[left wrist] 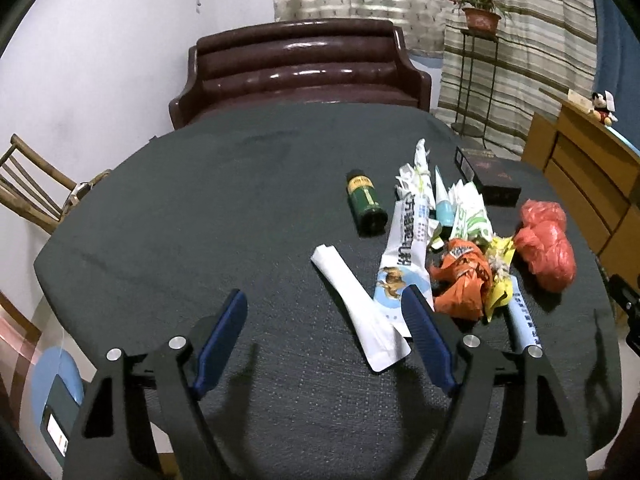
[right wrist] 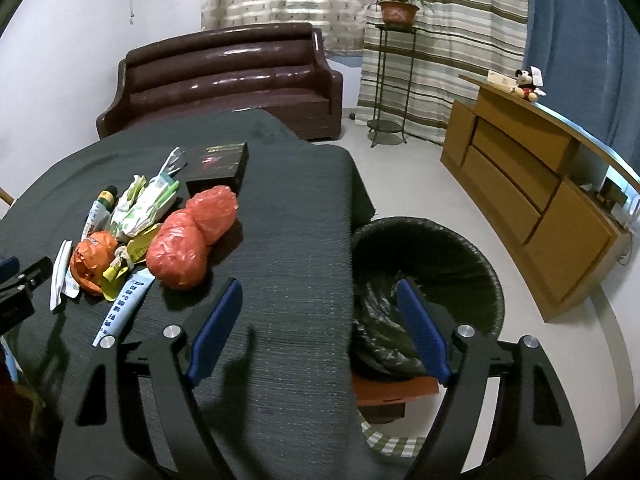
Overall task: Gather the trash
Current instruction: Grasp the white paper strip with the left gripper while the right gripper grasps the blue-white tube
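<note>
dark green cloth covers the table (left wrist: 200,208), where the trash sits in one heap: two red crumpled plastic bags (right wrist: 192,240), one orange wrapper (left wrist: 460,280), one green bottle (left wrist: 366,204), one black box (right wrist: 218,164); the white wrappers overlap too much to count. left gripper (left wrist: 326,312) and right gripper (right wrist: 316,304) both gape, empty. black-lined round bin (right wrist: 432,276) stands beside the table, partly hidden.

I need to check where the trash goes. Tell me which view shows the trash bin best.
The right wrist view. There the trash bin stands on the floor just past the table edge, its round rim and black liner plainly visible, partly behind the right gripper. The left wrist view does not show it at all.
</note>
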